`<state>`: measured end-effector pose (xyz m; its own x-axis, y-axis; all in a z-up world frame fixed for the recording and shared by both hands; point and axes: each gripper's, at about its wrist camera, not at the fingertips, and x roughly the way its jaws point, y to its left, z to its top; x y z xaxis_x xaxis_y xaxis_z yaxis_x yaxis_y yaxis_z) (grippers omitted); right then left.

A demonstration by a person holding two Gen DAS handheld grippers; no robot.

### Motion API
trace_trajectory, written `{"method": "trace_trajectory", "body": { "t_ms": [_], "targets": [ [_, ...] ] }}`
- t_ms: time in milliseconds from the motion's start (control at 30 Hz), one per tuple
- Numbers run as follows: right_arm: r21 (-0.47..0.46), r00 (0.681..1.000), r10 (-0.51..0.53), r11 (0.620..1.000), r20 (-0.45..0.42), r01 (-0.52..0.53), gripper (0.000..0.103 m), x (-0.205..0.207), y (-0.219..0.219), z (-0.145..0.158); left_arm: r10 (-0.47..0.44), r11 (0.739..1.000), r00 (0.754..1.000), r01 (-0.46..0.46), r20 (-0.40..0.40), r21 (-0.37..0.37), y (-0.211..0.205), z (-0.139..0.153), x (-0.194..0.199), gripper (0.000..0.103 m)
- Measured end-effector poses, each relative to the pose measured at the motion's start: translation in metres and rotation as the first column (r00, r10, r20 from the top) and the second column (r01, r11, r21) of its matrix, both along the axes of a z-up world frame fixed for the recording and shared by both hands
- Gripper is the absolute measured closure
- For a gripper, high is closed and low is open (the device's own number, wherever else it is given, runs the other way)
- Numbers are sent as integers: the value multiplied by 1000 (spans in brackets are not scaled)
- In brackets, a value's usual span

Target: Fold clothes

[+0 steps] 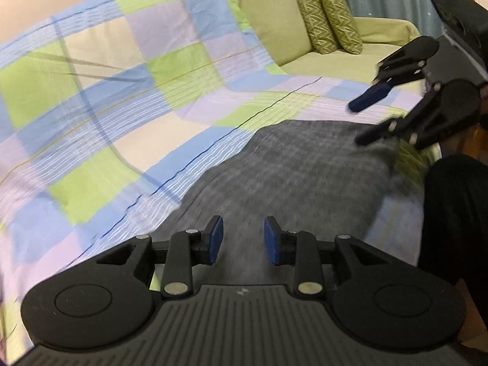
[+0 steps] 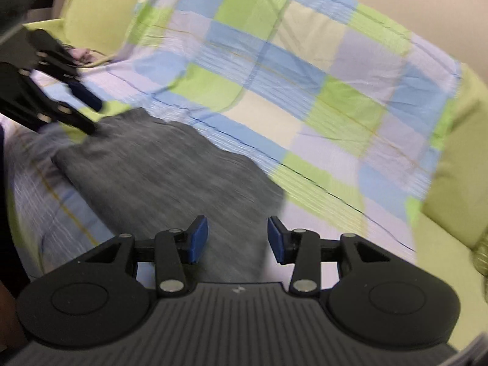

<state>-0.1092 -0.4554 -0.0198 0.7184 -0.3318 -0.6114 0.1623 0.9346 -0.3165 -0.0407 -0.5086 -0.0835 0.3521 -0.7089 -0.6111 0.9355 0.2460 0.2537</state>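
A dark grey garment (image 1: 292,170) lies folded flat on a checked sheet over the sofa seat; it also shows in the right wrist view (image 2: 170,177). My left gripper (image 1: 243,240) is open and empty, hovering above the garment's near edge. My right gripper (image 2: 238,238) is open and empty above the garment's other end. Each gripper shows in the other's view: the right gripper (image 1: 360,122) at the garment's far right edge, the left gripper (image 2: 94,116) at its far left corner. Both views are motion-blurred.
The checked blue, green and lilac sheet (image 1: 122,91) covers the green sofa's seat and backrest. Two patterned green cushions (image 1: 329,21) lean at the sofa's far end. A person's dark-clothed leg (image 1: 454,219) is at the right edge. A cable (image 2: 97,59) lies near the sofa's armrest.
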Motion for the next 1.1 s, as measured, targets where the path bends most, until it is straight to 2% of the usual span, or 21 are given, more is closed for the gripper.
{"method": "trace_trajectory", "body": {
  "t_ms": [167,233,333,400,500,633,700,767,833,900,1000,1100],
  "targets": [
    [54,1000,-16,998,-10,17,67,24,-29,-18,62,997,998,-61,-15,40,-20,-22,26,63],
    [27,999,0,1000,-41,1,67,30,-37,-24,75,994,997,-74,-3,77,-22,-33,32,60],
    [19,999,-26,999,-30,26,67,34,-53,-21,104,993,993,-101,-52,57,-15,-31,43,57],
    [19,998,-55,998,-3,55,67,36,-62,-13,108,994,993,-107,-47,22,-13,-21,42,57],
    [49,1000,-8,999,29,6,67,45,-66,-6,94,996,994,-94,-49,-3,-21,-15,45,57],
    [8,994,100,995,-39,-99,68,72,-66,-19,84,996,992,-84,-93,8,-39,-25,59,57],
    [-12,993,109,994,-47,-110,65,83,-73,-26,97,995,987,-97,-125,7,-41,-30,68,50],
    [13,997,76,997,-18,-76,57,86,-87,-27,113,993,981,-115,-156,-8,-37,-30,74,46],
    [44,999,51,998,3,-51,55,85,-97,-26,142,989,973,-148,-180,-21,-28,-29,80,46],
    [46,1000,-15,999,18,14,58,80,-108,-27,181,982,967,-188,-181,-19,-19,-28,85,47],
    [69,995,-104,992,-8,104,60,72,-125,-30,229,973,962,-230,-148,16,-11,-29,92,49],
    [53,991,-127,990,-31,129,60,64,-127,-29,249,968,958,-251,-140,6,-3,-23,89,50]
  ]
}}
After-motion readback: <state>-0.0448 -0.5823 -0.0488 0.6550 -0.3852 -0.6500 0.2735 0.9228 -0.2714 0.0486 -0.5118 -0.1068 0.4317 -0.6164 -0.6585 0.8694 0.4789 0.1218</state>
